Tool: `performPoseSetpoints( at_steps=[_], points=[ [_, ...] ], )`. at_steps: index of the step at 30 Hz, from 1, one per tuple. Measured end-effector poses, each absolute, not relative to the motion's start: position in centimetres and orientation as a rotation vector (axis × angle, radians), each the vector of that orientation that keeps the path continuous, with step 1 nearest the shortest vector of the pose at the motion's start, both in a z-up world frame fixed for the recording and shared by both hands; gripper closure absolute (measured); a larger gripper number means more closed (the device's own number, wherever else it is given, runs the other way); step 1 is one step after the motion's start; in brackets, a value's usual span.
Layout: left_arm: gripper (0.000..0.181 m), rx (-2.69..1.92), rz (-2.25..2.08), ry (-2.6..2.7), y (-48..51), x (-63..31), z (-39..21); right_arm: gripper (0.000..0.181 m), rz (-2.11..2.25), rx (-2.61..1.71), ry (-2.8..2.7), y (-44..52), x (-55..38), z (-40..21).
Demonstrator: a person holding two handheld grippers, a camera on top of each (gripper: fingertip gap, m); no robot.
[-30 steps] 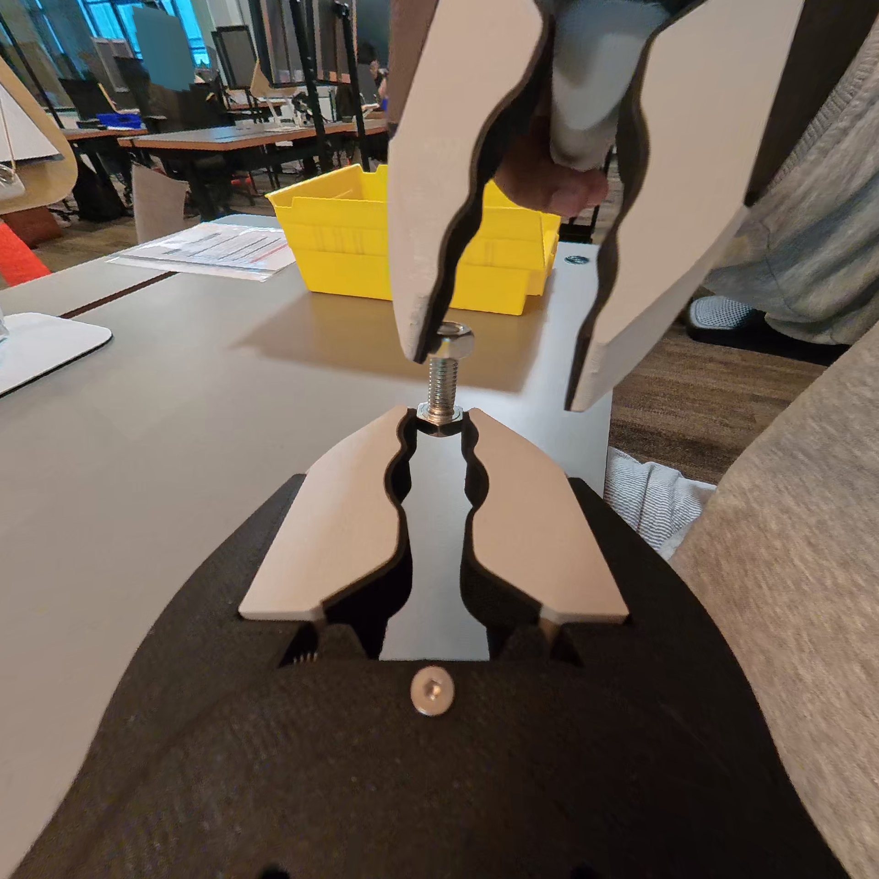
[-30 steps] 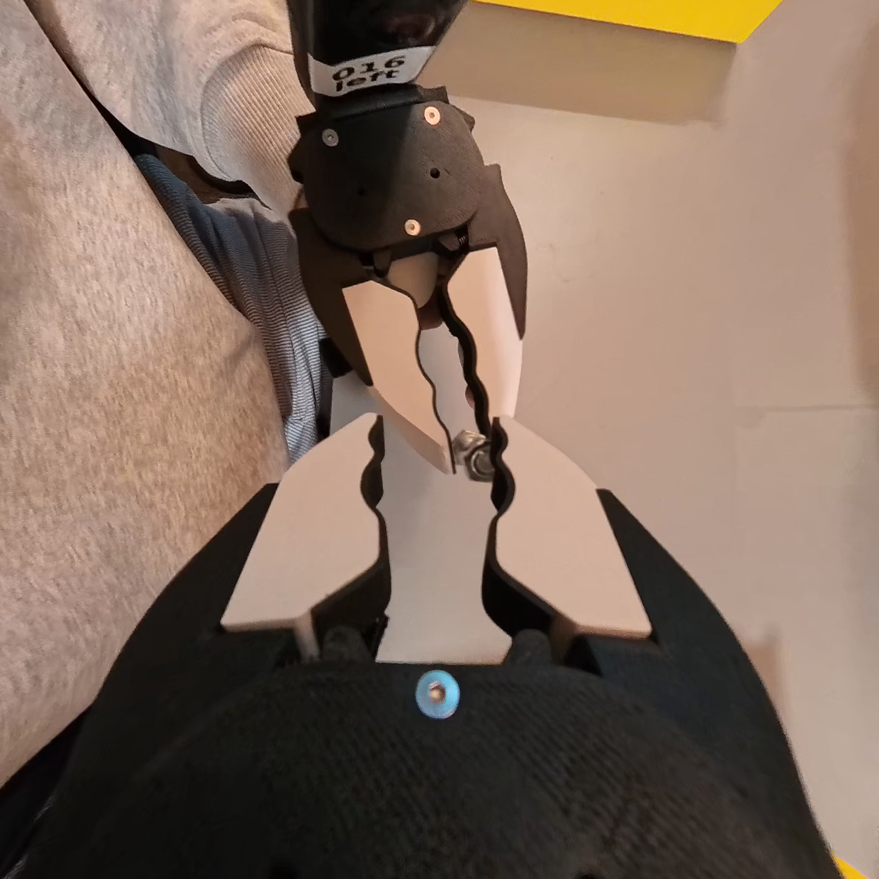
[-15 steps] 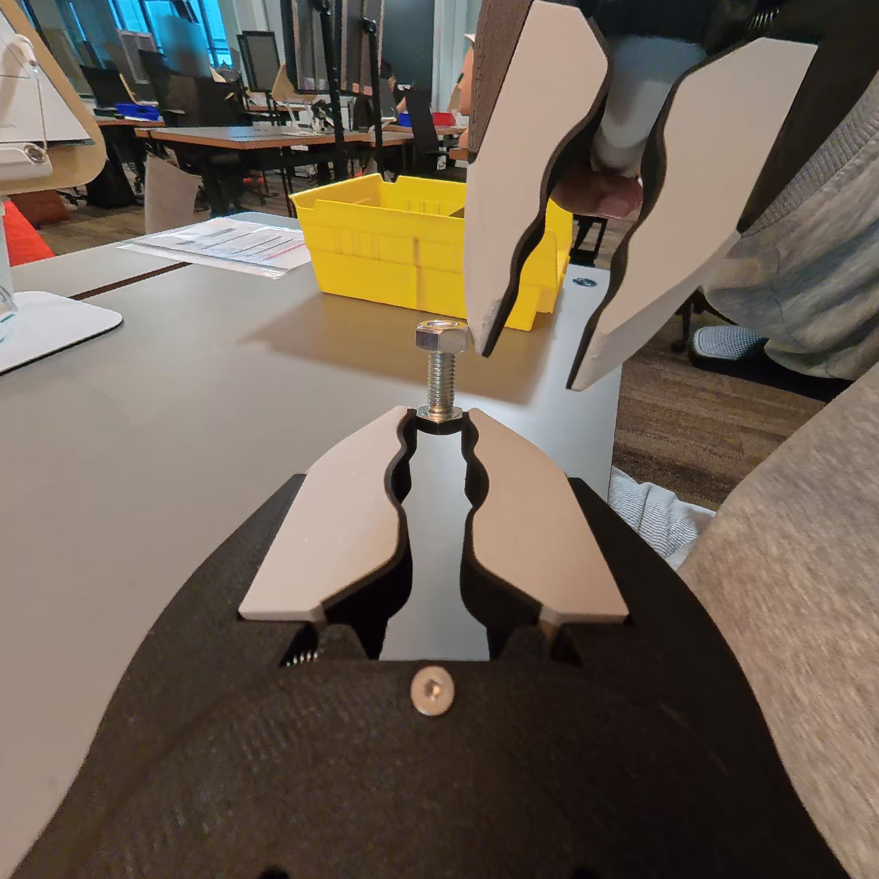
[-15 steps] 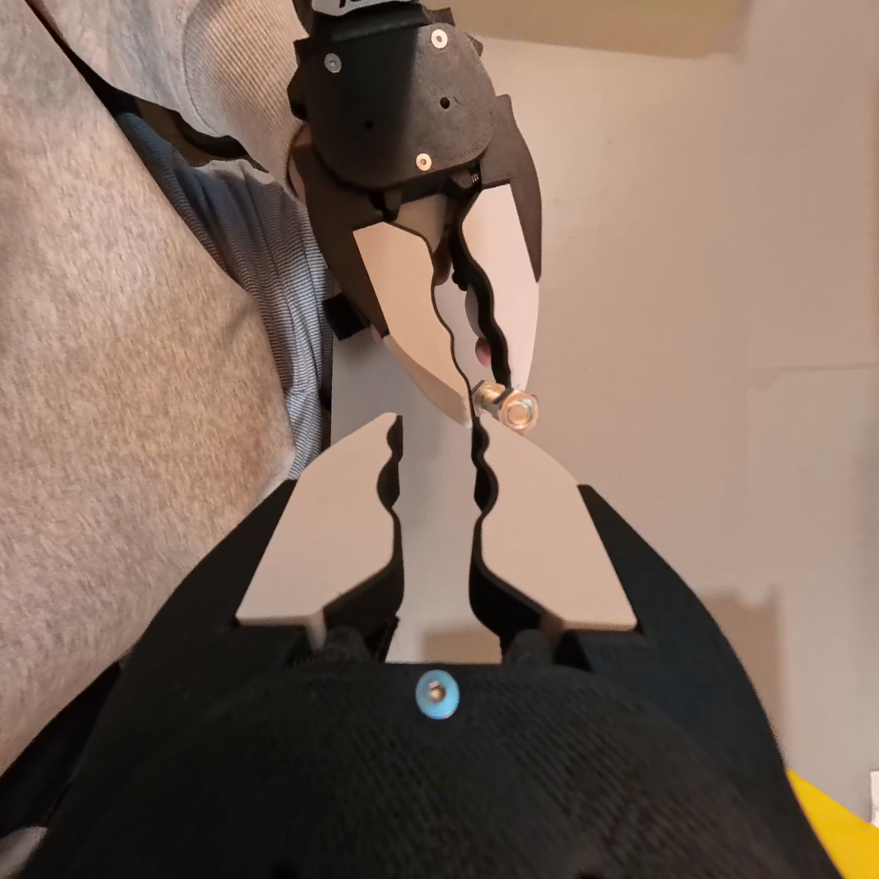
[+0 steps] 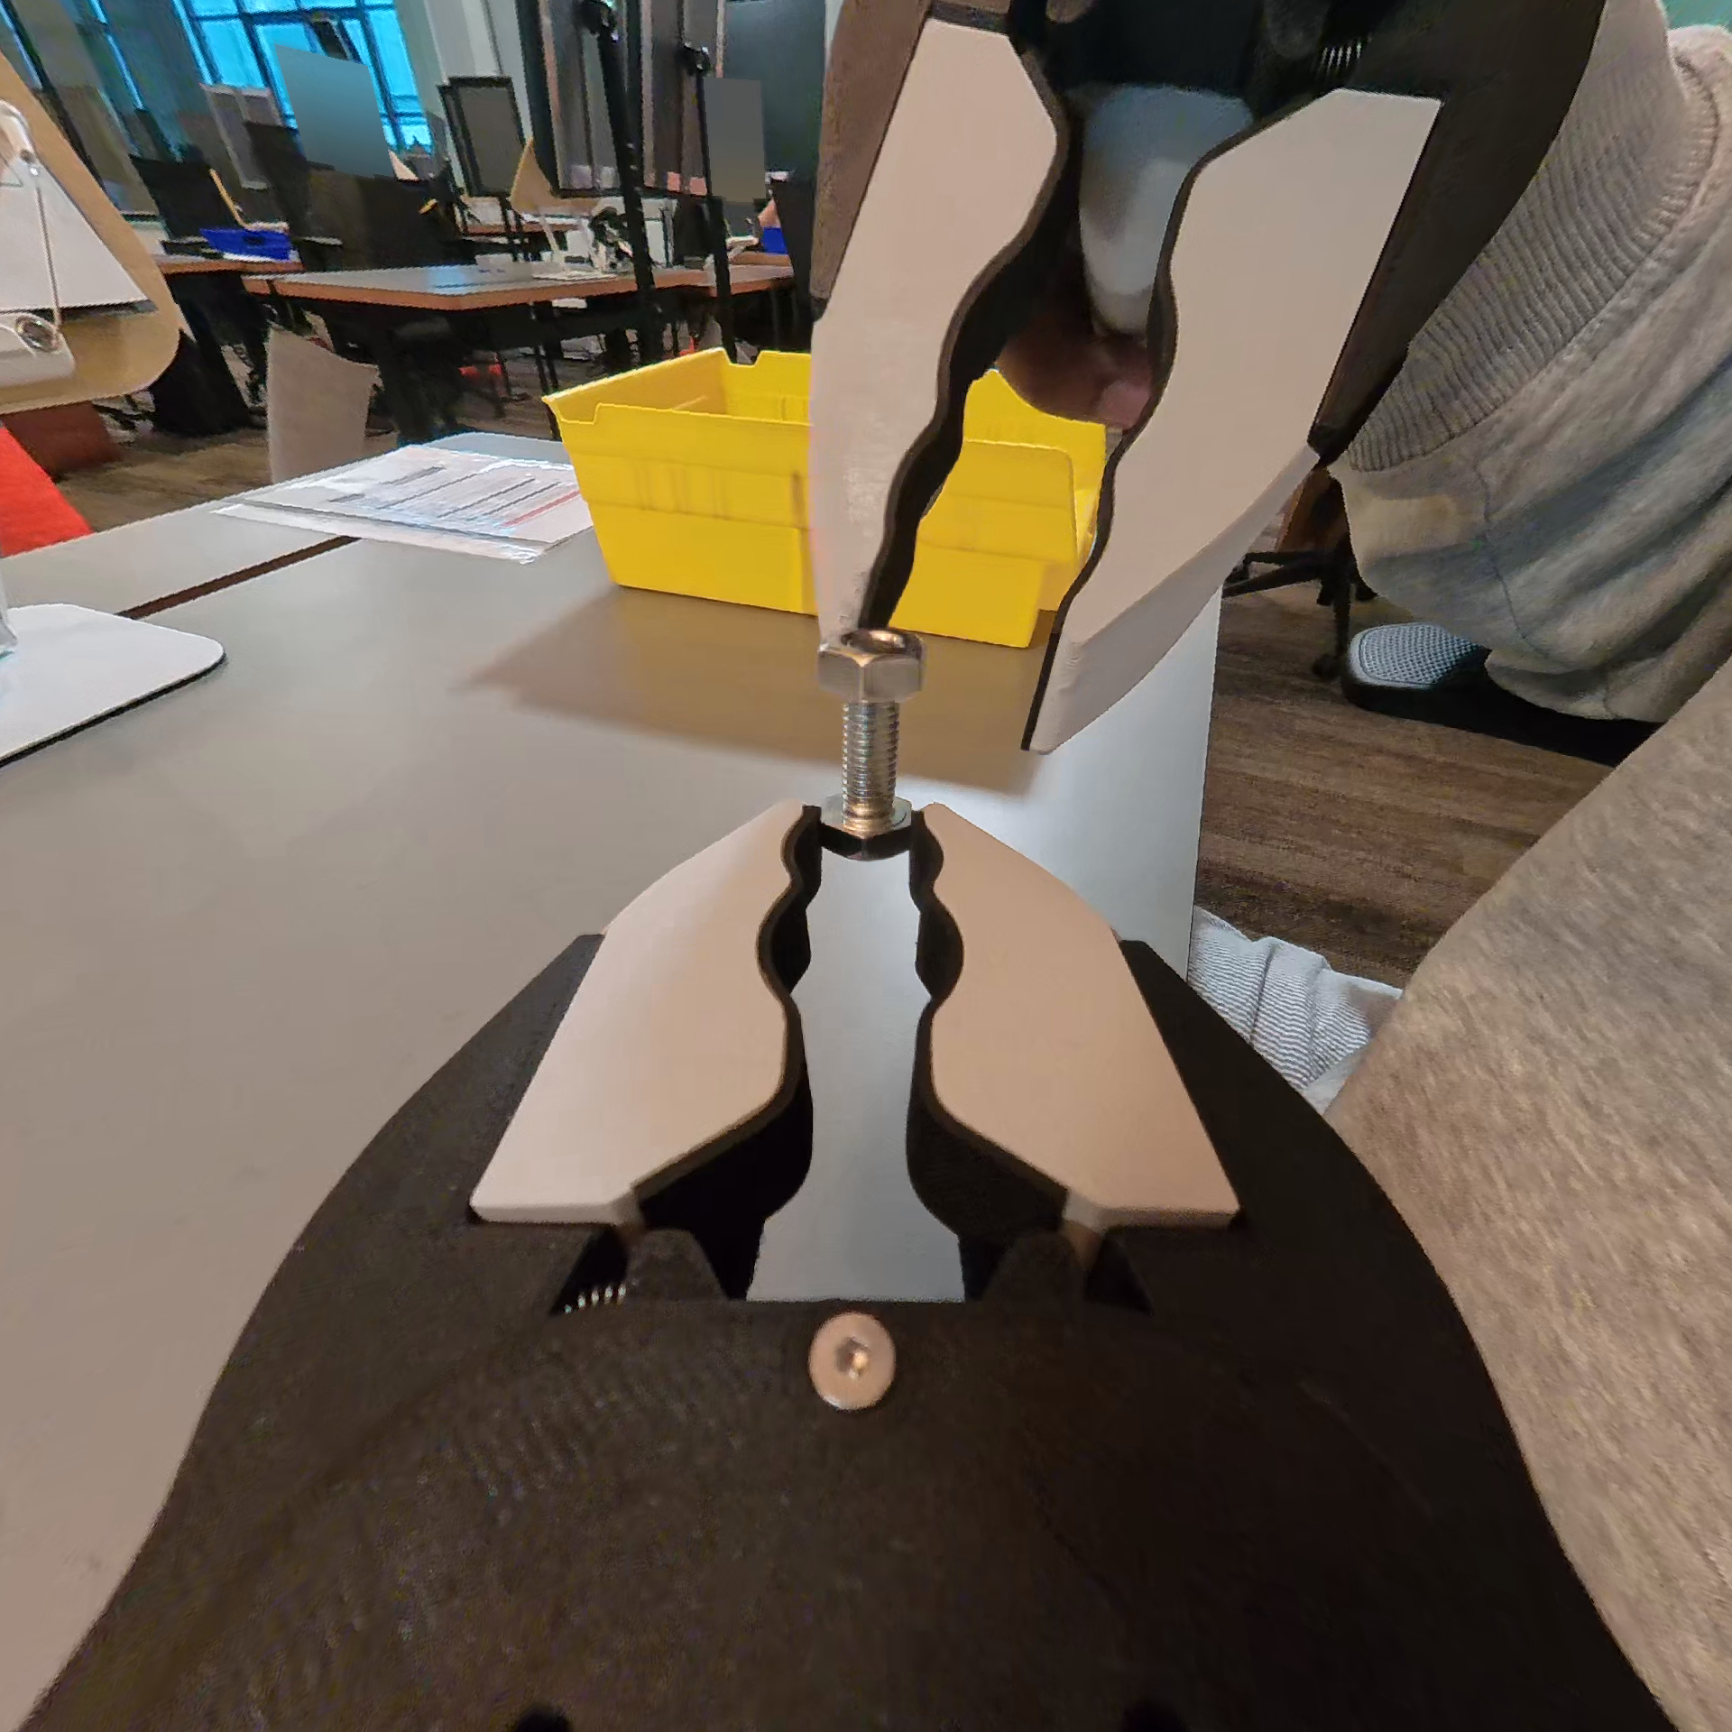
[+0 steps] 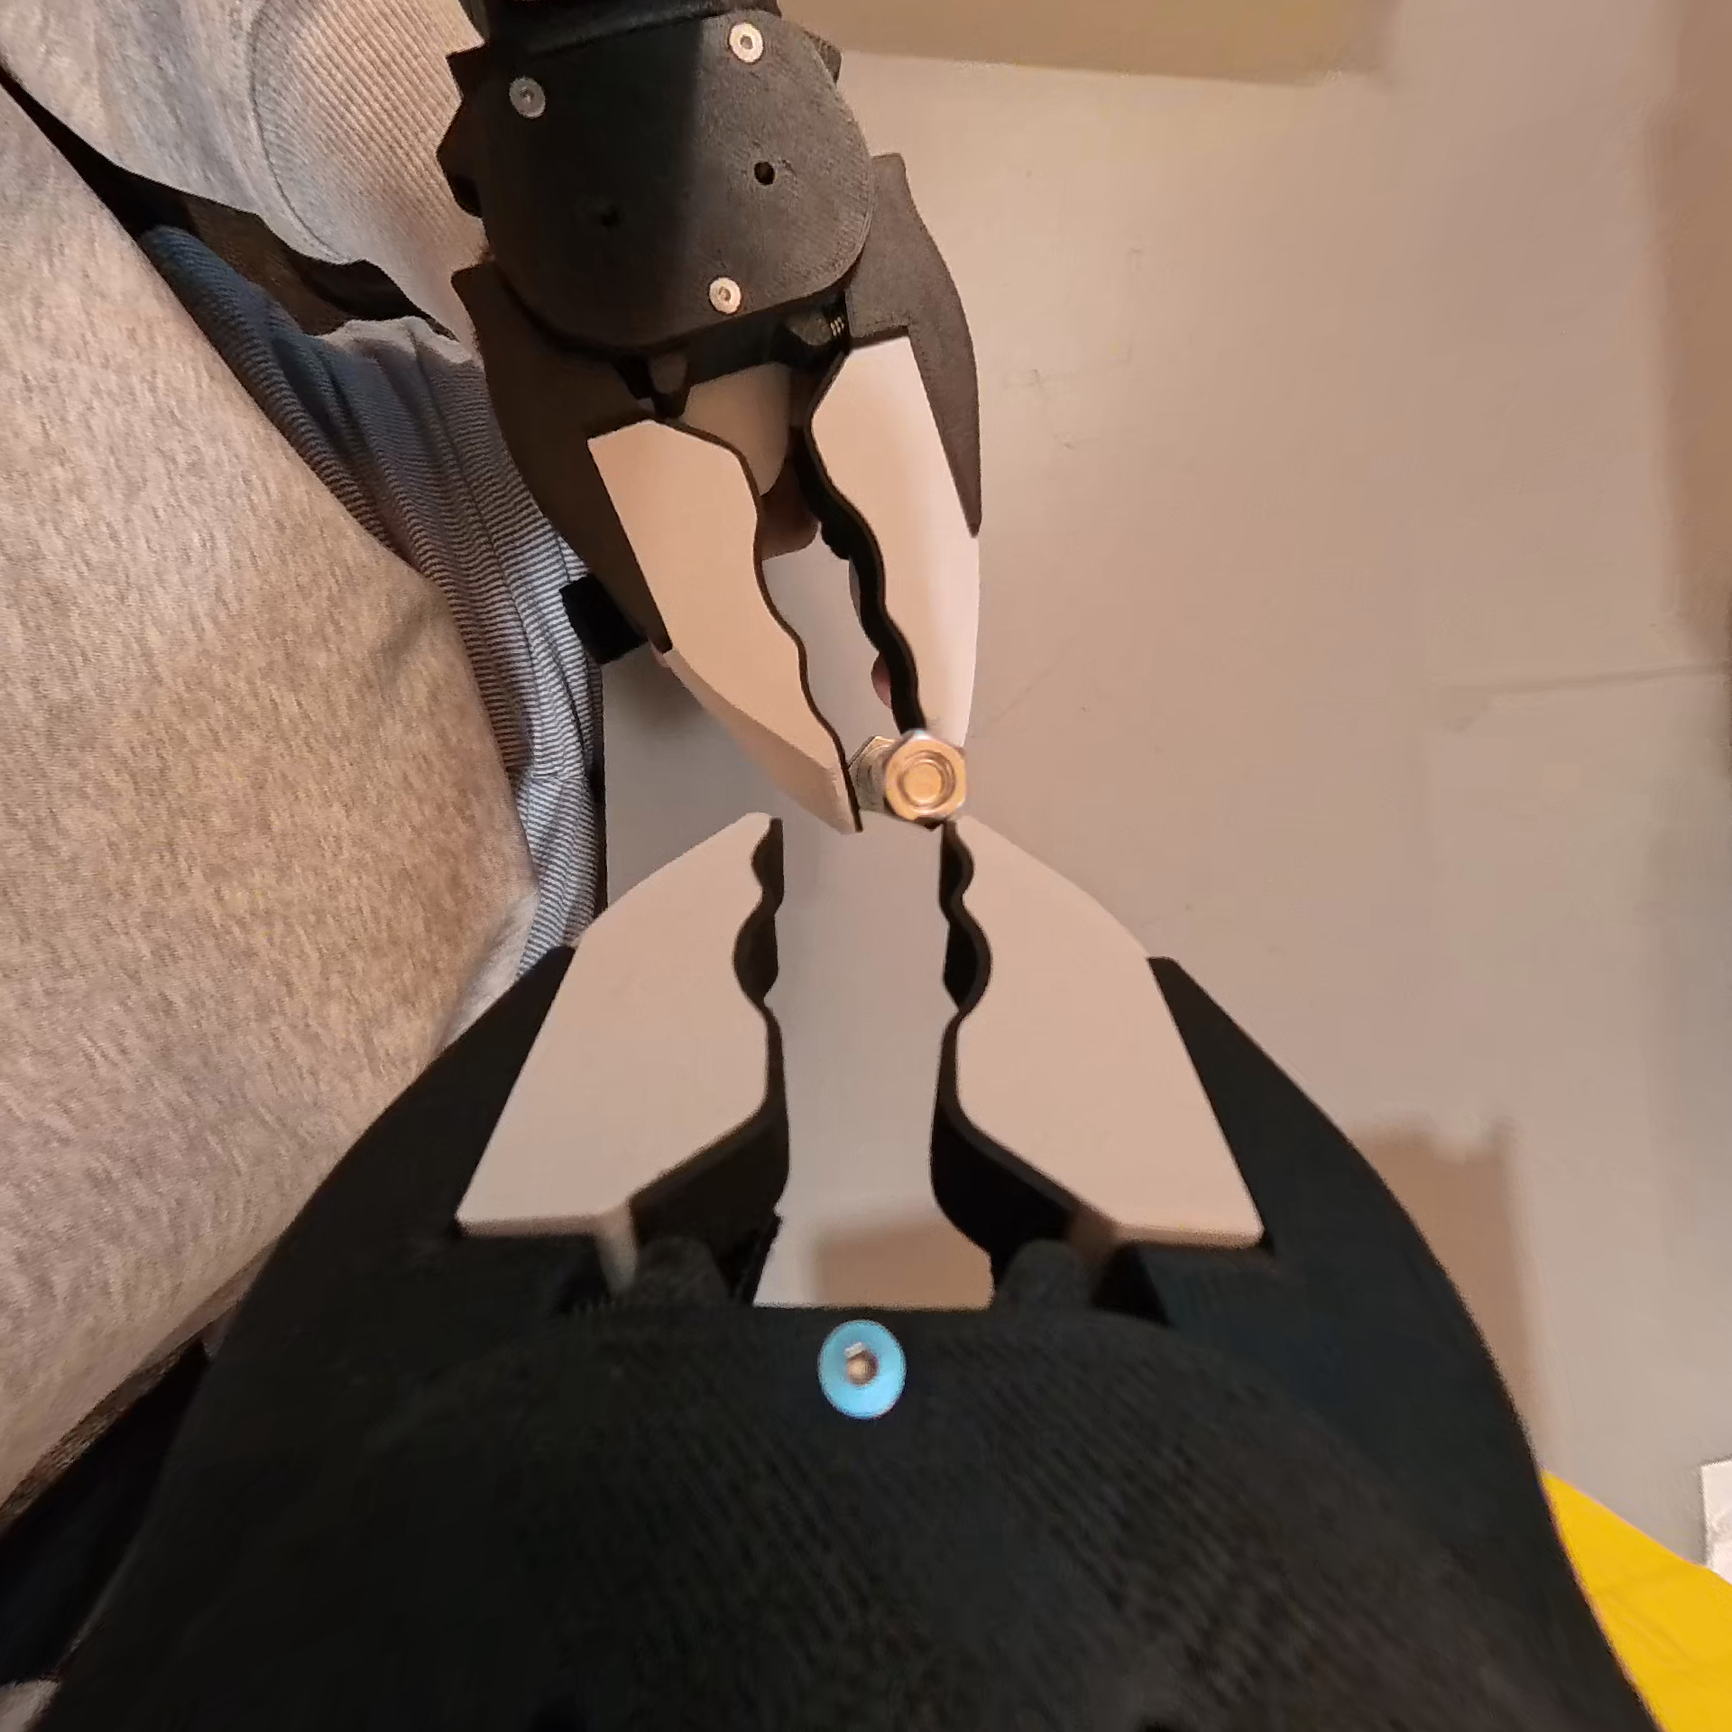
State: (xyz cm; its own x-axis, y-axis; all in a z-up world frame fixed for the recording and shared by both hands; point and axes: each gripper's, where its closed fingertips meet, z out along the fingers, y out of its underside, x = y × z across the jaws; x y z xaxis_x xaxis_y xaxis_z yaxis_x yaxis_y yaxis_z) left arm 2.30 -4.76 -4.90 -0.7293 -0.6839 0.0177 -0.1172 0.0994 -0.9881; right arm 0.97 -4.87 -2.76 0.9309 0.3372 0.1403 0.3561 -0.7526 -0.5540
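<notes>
In the left wrist view the left gripper (image 5: 867, 829) has its jaws pinching a nut (image 5: 866, 837) at their tips, and a silver bolt (image 5: 870, 740) stands upright out of that nut, long axis vertical, hex head on top. The right gripper (image 5: 947, 675) reaches down from above with jaws spread; its left fingertip touches the bolt head, the other hangs clear to the right. The nut is mostly hidden between the tips. Beyond, a yellow bin (image 5: 712, 506) sits on the grey worktop (image 5: 328, 797), with a sheet of paper (image 5: 422, 492) to its left. In the right wrist view the bolt (image 6: 923, 778) points its head straight at the camera, so its shank is hidden. The left gripper (image 6: 890, 783) comes in from the far side, clamped on the nut (image 6: 867, 773) behind the head. The right gripper (image 6: 858, 829) is open, one tip just beside the head; whether it touches cannot be told here.
</notes>
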Motion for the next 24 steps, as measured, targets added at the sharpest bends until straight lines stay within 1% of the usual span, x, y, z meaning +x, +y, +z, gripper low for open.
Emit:
performPoseSetpoints(
  at_steps=[12, 18, 24],
  points=[
    [0.162, -0.749, -1.641, 1.959, -5.2, 2.1, -5.1, 0.143, -0.059, -2.41, -0.546, -3.5, -0.1, -2.3],
    [0.162, -0.821, -1.679, 1.927, -4.5, 2.6, -4.9, 0.15, -0.06, -2.365, -0.612, -3.2, -1.3, -1.6],
    [0.162, -0.845, -1.693, 1.911, -4.3, 2.8, -4.8, 0.157, -0.12, -2.339, -0.549, -3.4, 0.1, -0.2]
  ],
)
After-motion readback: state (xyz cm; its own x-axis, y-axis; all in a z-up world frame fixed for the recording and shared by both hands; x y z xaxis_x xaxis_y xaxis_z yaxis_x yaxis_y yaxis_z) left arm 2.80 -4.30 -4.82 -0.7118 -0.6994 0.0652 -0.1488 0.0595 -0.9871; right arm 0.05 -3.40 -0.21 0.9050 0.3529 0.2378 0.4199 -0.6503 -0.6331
